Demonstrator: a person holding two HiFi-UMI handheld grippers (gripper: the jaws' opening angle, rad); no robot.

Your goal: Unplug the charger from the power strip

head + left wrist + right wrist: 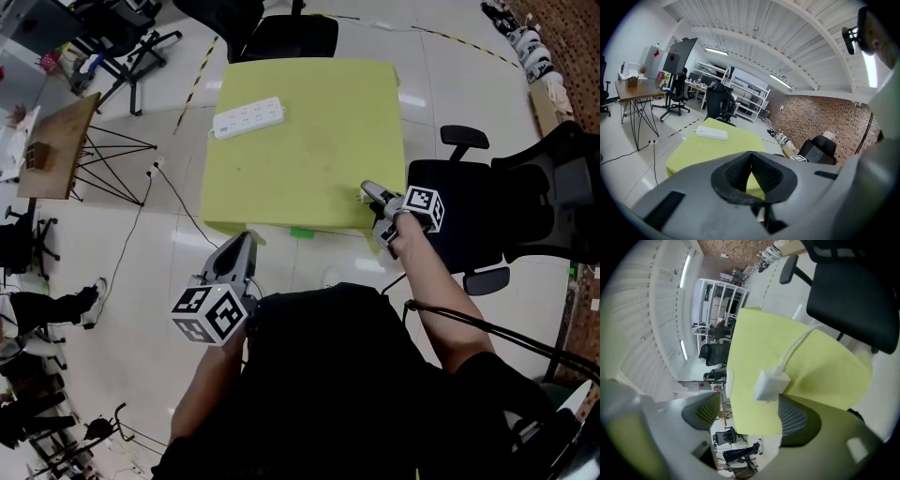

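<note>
The white power strip (248, 117) (711, 133) lies near the far left corner of the yellow-green table (300, 159), with nothing plugged into it that I can see. The white charger (771, 383) (364, 196) rests on the table's near right corner, and its white cable (797, 345) runs off over the edge. My right gripper (378, 214) (750, 416) stands wide open around the charger, which sits close to one pad but is not pressed. My left gripper (242, 255) (751, 157) hangs over the floor in front of the table, shut and empty.
A black office chair (450, 202) stands just right of the table, and another (291, 37) at its far side. A wooden desk on black legs (61, 141) stands to the left. A dark cable (164, 192) trails across the white floor.
</note>
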